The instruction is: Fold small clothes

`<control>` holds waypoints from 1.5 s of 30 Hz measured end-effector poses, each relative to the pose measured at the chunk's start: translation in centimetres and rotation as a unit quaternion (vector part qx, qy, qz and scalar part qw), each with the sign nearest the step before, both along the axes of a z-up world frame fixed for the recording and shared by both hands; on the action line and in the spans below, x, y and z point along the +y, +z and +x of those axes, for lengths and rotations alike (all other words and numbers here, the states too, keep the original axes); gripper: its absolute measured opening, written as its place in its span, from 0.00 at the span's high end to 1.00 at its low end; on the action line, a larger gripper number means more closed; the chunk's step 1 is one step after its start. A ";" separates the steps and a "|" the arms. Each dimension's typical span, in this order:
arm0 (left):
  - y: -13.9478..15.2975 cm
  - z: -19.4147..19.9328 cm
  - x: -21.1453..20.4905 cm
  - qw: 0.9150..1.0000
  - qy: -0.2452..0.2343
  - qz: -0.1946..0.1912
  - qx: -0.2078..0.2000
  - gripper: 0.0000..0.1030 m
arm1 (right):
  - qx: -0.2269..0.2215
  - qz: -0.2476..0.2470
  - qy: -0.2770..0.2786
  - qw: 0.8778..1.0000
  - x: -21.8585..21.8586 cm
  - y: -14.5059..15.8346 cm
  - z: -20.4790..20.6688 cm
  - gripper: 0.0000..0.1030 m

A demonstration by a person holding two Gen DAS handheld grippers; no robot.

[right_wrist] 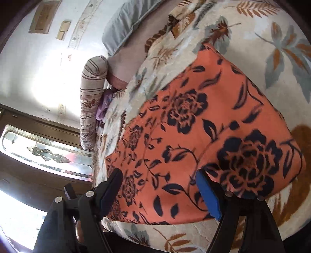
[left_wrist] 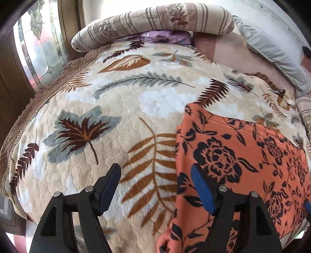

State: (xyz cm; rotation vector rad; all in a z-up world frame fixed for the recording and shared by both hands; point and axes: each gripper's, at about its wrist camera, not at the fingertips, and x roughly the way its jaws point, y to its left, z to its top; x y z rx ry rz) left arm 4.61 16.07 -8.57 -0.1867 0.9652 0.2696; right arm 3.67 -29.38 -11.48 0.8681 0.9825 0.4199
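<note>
Covering garment's (right_wrist: 194,136) near edge — right tool (right_wrist: 159,186), jaws apart.

A plush cream blanket (left_wrist: 124,109) printed with brown, rust and grey-blue leaves and ferns covers the bed, and a brown quilted border with a pale trim (left_wrist: 38,101) runs along its left edge in the left wrist view. At the far end lies a rolled beige bedcover with brown stripes and flower panels (left_wrist: 155,21), with a bit of purple cloth (left_wrist: 165,37) tucked under it, and a light grey pillow (left_wrist: 272,58) rests on a pinkish sheet (left_wrist: 233,54) to the right. Beyond the bed stand a wooden door with patterned leaded glass (left_wrist: 38,48) and a white wall (right_wrist: 38,68) bearing a small framed plaque (right_wrist: 44,16).
</note>
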 end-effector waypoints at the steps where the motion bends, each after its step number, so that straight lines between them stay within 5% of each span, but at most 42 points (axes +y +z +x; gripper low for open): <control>1: 0.2 -0.6 -0.6 1.000 -0.007 0.001 -0.003 0.27 | -0.003 0.000 0.002 1.000 -0.2 0.4 1.1 0.22; 5: -0.5 -1.8 -2.6 0.999 -0.027 -0.018 0.007 0.27 | 0.038 -0.009 -0.021 0.999 -2.5 -1.3 7.8 0.21; 7: -1.6 -2.1 -3.4 0.999 -0.037 -0.018 0.021 0.27 | 0.064 0.029 -0.030 0.997 -4.7 -3.5 11.4 0.21; 8: -2.2 -2.1 -3.7 0.999 -0.037 -0.012 0.033 0.27 | 0.069 0.056 -0.056 0.994 -6.0 -3.9 12.3 0.21; 10: -2.7 -2.7 -3.7 0.999 -0.035 -0.011 0.030 0.27 | 0.056 0.031 -0.113 0.992 -7.7 -2.4 12.5 0.21; 12: -2.8 -3.1 -3.5 0.999 -0.028 -0.017 0.029 0.27 | 0.036 0.021 -0.132 0.990 -8.1 -1.0 10.8 0.21; 19: -3.4 -3.9 -3.1 0.999 -0.027 -0.033 0.032 0.24 | 0.008 0.031 -0.021 0.999 -1.2 0.1 -0.8 0.19; 22: -3.2 -4.4 -2.9 0.999 -0.021 -0.030 0.031 0.22 | 0.050 -0.009 -0.047 0.998 -0.9 -3.4 -2.0 0.23; 28: -1.1 -7.5 -2.7 0.999 -0.023 -0.034 0.000 0.21 | -0.013 0.012 -0.072 0.997 -2.2 -0.5 -5.1 0.15; 30: -3.8 -7.1 -2.0 0.997 -0.010 -0.051 0.054 0.19 | 0.032 -0.021 -0.111 0.993 -3.6 -2.6 -5.3 0.13; 32: -3.4 -7.7 -1.8 0.998 -0.008 -0.052 0.032 0.19 | 0.041 0.030 -0.137 0.989 -4.9 -3.5 -6.2 0.15; 36: -1.1 -8.5 -2.0 0.999 0.001 -0.039 0.005 0.19 | -0.011 -0.012 -0.128 0.992 -5.0 -0.7 -6.9 0.14; 45: 0.4 -9.1 -5.0 0.999 -0.030 -0.019 -0.008 0.19 | 0.018 0.012 -0.143 0.990 -5.8 -2.1 -8.3 0.14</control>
